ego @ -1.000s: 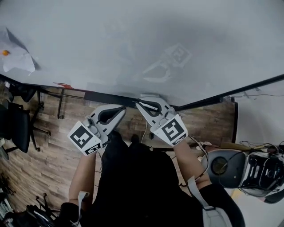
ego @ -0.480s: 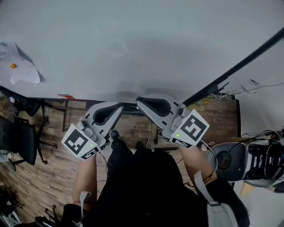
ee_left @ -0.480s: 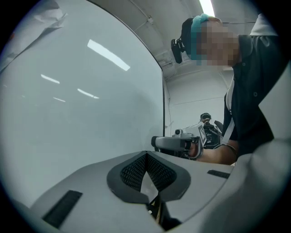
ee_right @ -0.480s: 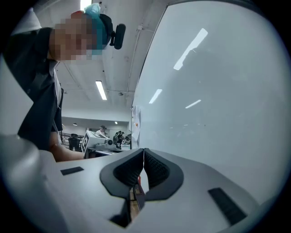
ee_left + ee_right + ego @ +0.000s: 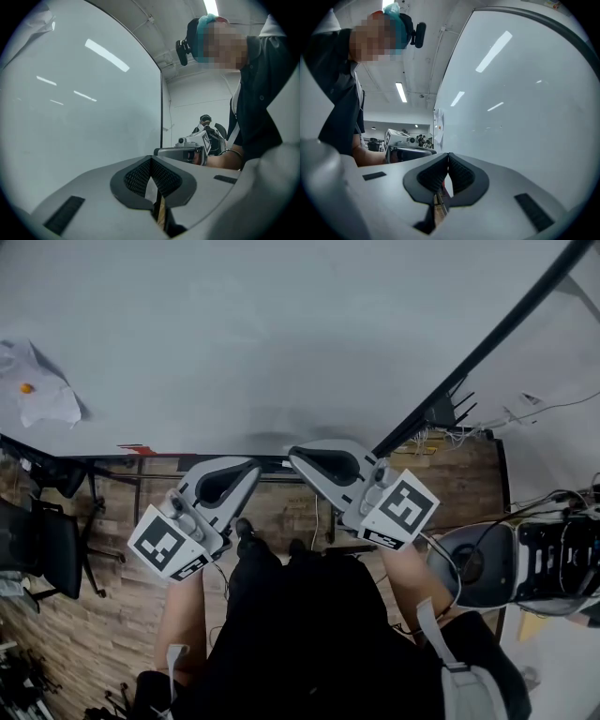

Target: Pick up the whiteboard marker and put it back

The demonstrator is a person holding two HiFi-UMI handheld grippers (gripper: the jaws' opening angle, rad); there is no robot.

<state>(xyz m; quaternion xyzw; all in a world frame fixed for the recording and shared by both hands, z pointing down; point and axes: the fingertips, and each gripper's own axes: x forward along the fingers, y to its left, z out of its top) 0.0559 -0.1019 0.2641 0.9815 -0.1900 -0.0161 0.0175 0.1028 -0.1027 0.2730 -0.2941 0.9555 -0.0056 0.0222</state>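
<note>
Left hand-held gripper (image 5: 255, 468): jaws pressed together, nothing between them.
Right hand-held gripper (image 5: 292, 454): just beside the left one, jaws also closed and empty.
Whiteboard (image 5: 281, 334): plain white, right ahead of both sets of tips.
Progress: neither holds the marker, so it is probably already put back; otherwise the pick-up has not begun.
Marker: in no view, near neither hand-held gripper; its look cannot be told.
</note>
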